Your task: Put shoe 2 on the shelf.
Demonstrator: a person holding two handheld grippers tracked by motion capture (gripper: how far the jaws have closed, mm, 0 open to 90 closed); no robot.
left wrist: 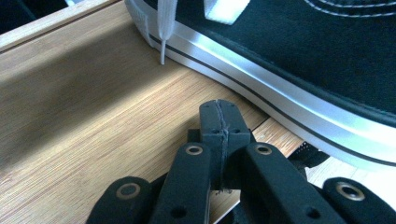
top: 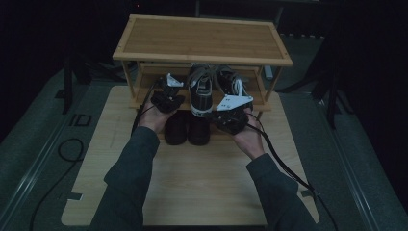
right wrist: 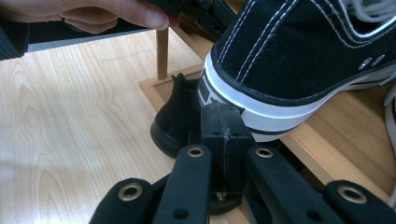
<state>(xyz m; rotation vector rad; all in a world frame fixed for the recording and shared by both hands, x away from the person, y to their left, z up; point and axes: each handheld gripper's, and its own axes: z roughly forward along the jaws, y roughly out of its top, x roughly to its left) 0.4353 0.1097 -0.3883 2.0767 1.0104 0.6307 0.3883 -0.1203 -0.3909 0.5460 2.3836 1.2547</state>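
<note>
A pair of black canvas sneakers with white soles (top: 201,91) stands on the middle shelf of a wooden shoe rack (top: 202,38). Under it sits a pair of plain black shoes (top: 177,127). My left gripper (top: 169,87) is to the left of the sneakers. In the left gripper view it (left wrist: 218,116) is shut and empty, low over the shelf board (left wrist: 93,107), just short of a sneaker's white sole (left wrist: 280,93). My right gripper (top: 217,114) is shut and empty too. Its tips (right wrist: 222,122) are right at the heel of a sneaker (right wrist: 299,56), above a black shoe (right wrist: 177,121).
The rack stands at the far end of a light wooden board (top: 192,178) laid on a dark floor. Its top shelf is bare. A thin rack post (right wrist: 162,53) rises beside the black shoe. Cables (top: 284,163) trail from the grippers toward the person.
</note>
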